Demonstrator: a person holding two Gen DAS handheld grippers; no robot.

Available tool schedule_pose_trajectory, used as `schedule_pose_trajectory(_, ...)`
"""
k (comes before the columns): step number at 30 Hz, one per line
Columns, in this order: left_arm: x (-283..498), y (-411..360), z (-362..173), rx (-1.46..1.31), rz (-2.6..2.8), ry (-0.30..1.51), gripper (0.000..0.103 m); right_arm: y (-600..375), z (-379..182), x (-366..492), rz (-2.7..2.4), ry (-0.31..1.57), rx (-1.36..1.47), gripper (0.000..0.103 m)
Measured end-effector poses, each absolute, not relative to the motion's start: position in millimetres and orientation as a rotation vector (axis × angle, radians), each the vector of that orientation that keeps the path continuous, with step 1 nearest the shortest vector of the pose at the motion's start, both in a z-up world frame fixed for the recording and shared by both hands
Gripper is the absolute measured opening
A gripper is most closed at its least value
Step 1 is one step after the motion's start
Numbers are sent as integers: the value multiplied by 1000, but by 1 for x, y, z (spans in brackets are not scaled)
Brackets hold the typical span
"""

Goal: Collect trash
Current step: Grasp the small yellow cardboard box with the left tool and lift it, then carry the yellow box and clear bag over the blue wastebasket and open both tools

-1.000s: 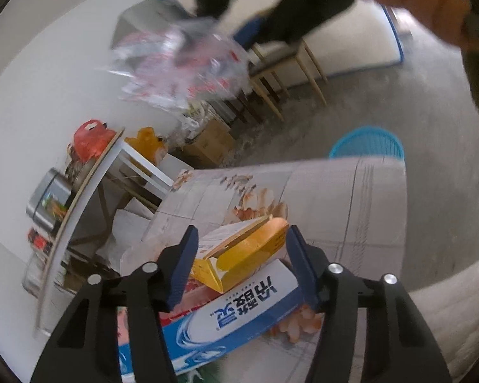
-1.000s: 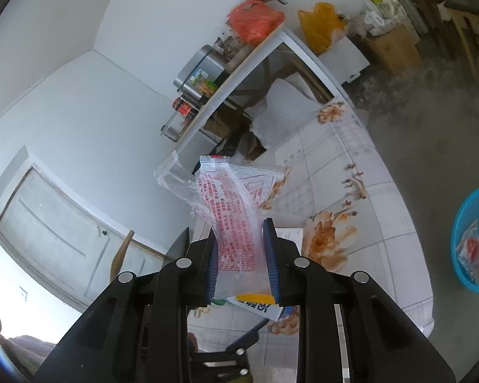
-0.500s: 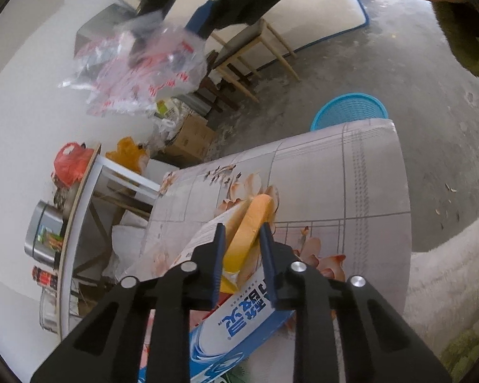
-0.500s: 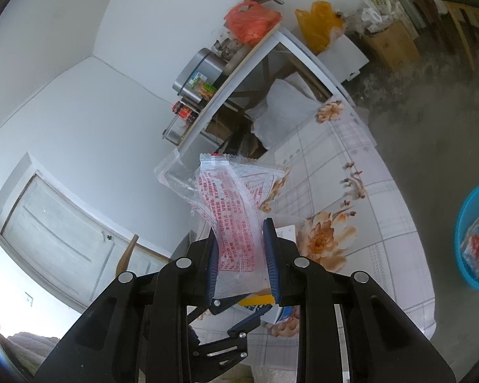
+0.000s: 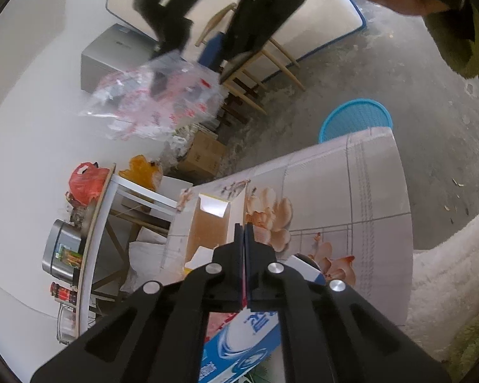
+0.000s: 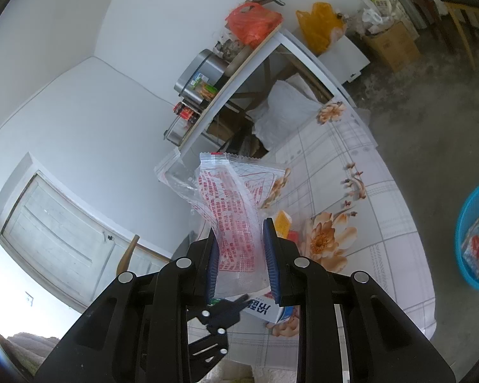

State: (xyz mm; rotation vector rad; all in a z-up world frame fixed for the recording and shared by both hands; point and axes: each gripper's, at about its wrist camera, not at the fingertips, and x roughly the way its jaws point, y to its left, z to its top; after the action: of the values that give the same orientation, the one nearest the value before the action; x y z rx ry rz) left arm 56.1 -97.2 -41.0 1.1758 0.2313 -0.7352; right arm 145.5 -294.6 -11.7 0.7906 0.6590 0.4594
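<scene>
My left gripper (image 5: 243, 228) is shut on the flap of an open yellow carton (image 5: 207, 223), above the floral table (image 5: 351, 191). A blue and white toothpaste box (image 5: 246, 344) lies under it. My right gripper (image 6: 241, 239) is shut on a clear plastic bag with red print (image 6: 236, 204), held up over the table; the bag also shows in the left wrist view (image 5: 156, 105). The yellow carton (image 6: 282, 221) and the toothpaste box (image 6: 265, 308) show past the right fingers. A blue trash basket (image 5: 356, 121) stands on the floor beyond the table, holding wrappers (image 6: 474, 249).
A white side table (image 6: 271, 57) by the wall carries a metal pot (image 6: 201, 73), jars and a red bag (image 6: 252, 20). A cardboard box (image 5: 204, 156), wooden chairs (image 5: 258, 73) and a mattress stand on the concrete floor. A white fluffy rug (image 5: 447, 271) lies to the right.
My left gripper went from open around the yellow carton to shut on its flap, and the carton has tipped up. The right gripper holds the bag nearly still.
</scene>
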Motion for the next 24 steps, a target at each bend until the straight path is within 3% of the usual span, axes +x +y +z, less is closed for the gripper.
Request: schedule_pose_trajectory(24,70,-72,32,957,-562,126,0,-293,-1,138,453,621,781,24)
